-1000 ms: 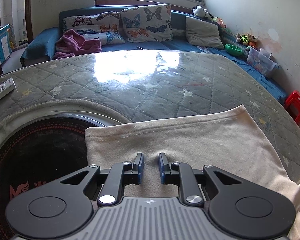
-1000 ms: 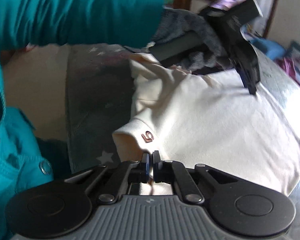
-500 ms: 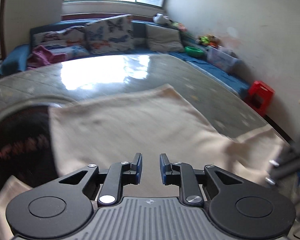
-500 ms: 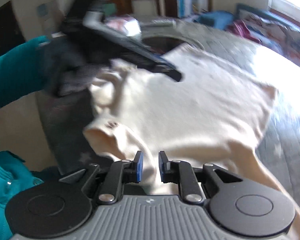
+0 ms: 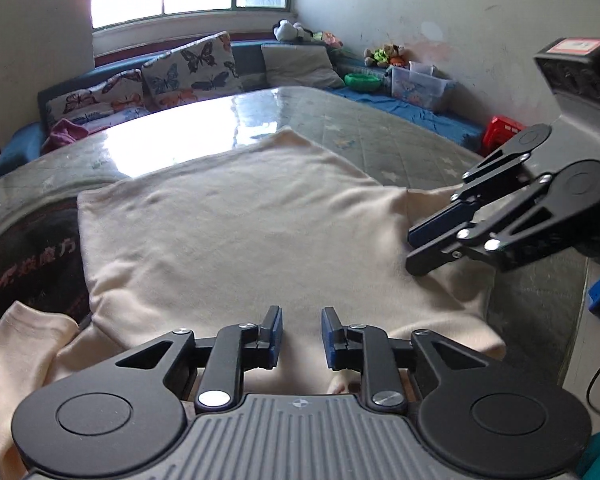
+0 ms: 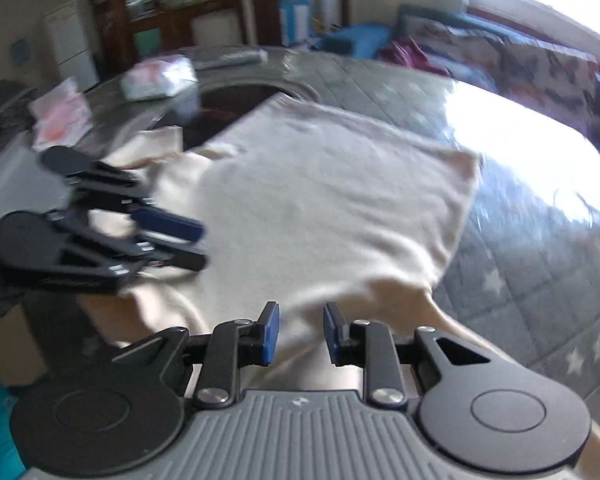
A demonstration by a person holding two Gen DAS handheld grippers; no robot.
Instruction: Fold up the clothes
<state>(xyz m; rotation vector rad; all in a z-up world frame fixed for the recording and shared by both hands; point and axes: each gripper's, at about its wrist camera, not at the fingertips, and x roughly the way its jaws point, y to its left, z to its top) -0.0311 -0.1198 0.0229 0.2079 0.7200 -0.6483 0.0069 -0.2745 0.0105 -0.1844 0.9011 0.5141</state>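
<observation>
A cream garment (image 5: 240, 220) lies spread flat on the table, one sleeve trailing at the lower left of the left wrist view. My left gripper (image 5: 300, 340) hovers over its near edge, open, with only cloth below the gap. My right gripper (image 5: 414, 248) reaches in from the right over the garment's right side. In the right wrist view the garment (image 6: 320, 200) fills the middle. My right gripper (image 6: 298, 332) is over its near edge with jaws opening and nothing pinched. The left gripper (image 6: 200, 246) shows at the left of that view, blurred.
The table (image 5: 360, 132) has a grey quilted star cover under glass, with a dark round hotplate (image 5: 28, 248) at the left. A sofa with butterfly cushions (image 5: 188, 68) runs behind. A red stool (image 5: 500, 128) stands at the right. Packets (image 6: 156, 76) lie on the far side.
My right gripper was shut on the garment's cuff edge and now stands open. Both views have swung across the garment, and each gripper now shows in the other's view.
</observation>
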